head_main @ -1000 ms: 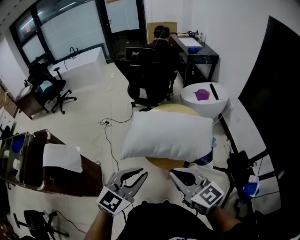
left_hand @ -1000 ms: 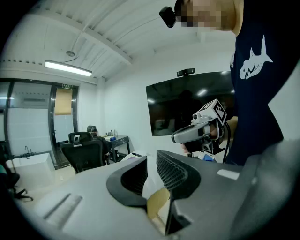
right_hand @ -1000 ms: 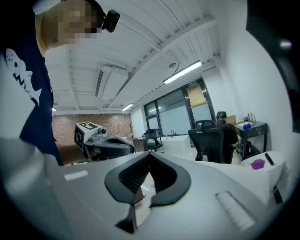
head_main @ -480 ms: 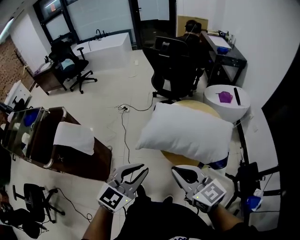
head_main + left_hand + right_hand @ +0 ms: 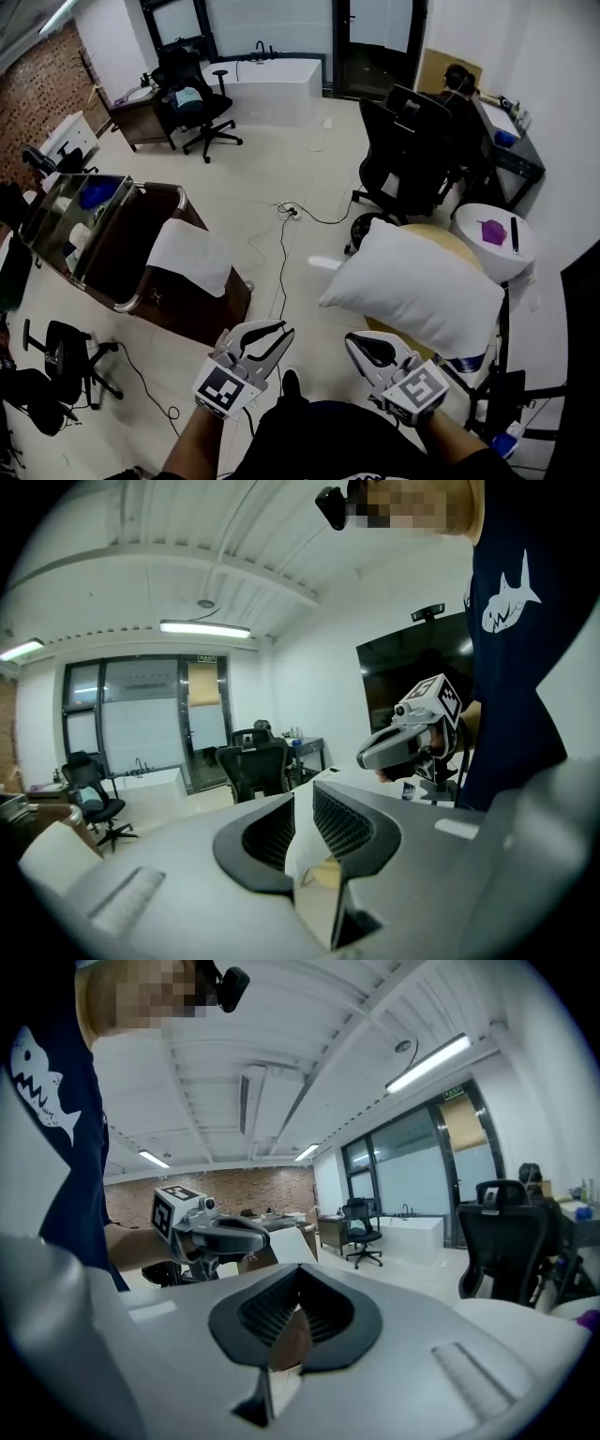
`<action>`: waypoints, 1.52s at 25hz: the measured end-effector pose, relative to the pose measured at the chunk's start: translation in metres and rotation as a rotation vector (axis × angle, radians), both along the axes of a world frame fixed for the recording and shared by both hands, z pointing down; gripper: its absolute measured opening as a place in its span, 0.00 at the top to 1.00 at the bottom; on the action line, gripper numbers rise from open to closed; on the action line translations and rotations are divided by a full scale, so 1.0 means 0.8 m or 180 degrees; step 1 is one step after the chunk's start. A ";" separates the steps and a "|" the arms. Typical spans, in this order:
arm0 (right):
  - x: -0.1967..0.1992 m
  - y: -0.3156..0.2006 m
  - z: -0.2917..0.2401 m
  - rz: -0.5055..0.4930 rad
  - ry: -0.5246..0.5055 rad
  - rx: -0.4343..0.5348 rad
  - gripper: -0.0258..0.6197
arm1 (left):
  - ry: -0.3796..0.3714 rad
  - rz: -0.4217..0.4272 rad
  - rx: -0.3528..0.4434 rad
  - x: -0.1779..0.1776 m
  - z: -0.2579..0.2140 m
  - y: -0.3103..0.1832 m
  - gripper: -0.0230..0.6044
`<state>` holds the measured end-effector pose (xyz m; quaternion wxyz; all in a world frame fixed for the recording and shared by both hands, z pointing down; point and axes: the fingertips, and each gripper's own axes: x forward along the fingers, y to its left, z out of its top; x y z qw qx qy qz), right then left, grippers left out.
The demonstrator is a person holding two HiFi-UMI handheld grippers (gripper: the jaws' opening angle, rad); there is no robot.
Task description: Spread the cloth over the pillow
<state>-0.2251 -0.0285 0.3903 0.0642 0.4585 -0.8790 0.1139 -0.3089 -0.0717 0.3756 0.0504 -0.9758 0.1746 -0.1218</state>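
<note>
Shift: since a second ago the head view has swung leftward; the pillow (image 5: 412,298) has slid from the middle to about 3 o'clock, and the cloth (image 5: 192,255) has come in from the 8 o'clock edge to about 9 o'clock.
Left claw (image 5: 285,329): at 6 o'clock of the head view, held out before the body and pointing to 1 o'clock, a little below level; marker cube up; released, its jaws a narrow gap apart with nothing between them.
Right claw (image 5: 350,339): just beside it toward 5 o'clock, pointing to 11 o'clock, so the two tips converge; clenched on nothing.
Arms: left forearm (image 5: 187,452) and right forearm (image 5: 452,439) rise from the bottom edge, bare, about level with each other.
Spacing: claws near one another but apart, well short of both cloth and pillow.
Cloth: white, smooth, draped over the near top edge of a brown cabinet (image 5: 192,314), one end hanging down its side.
Pillow: white, plump, rectangular, lying tilted on a round yellow bench (image 5: 433,236) and overhanging it toward 9 o'clock; bare.
Cloth to pillow: well apart, with floor (image 5: 281,150) between; the cloth lies at the pillow's 9 o'clock.
</note>
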 end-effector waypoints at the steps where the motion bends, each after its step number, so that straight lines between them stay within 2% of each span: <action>1: -0.012 -0.012 0.002 -0.0024 0.0007 -0.0031 0.95 | -0.0017 -0.0063 0.0010 -0.016 0.002 -0.011 0.88; 13: -0.175 -0.154 0.030 -0.0678 0.0259 -0.0039 0.95 | -0.0148 -0.0973 0.0184 -0.224 0.002 -0.141 0.88; 17: -0.229 -0.192 0.050 -0.0890 0.0331 -0.0091 0.95 | -0.0264 -0.1205 0.0210 -0.288 0.006 -0.176 0.88; 20: -0.257 -0.220 0.070 -0.1004 0.0465 -0.0123 0.91 | -0.0494 -0.1338 0.0299 -0.328 0.015 -0.197 0.88; 26: -0.314 -0.267 0.102 -0.1294 0.0825 -0.0098 0.78 | -0.0838 -0.1547 0.0461 -0.389 0.024 -0.233 0.84; 30: -0.351 -0.296 0.121 -0.1472 0.1056 -0.0058 0.75 | -0.1274 -0.1615 0.0481 -0.425 0.043 -0.259 0.70; 38: -0.418 -0.347 0.171 -0.1684 0.1587 -0.0021 0.62 | -0.1505 -0.1504 0.0413 -0.442 0.067 -0.288 0.55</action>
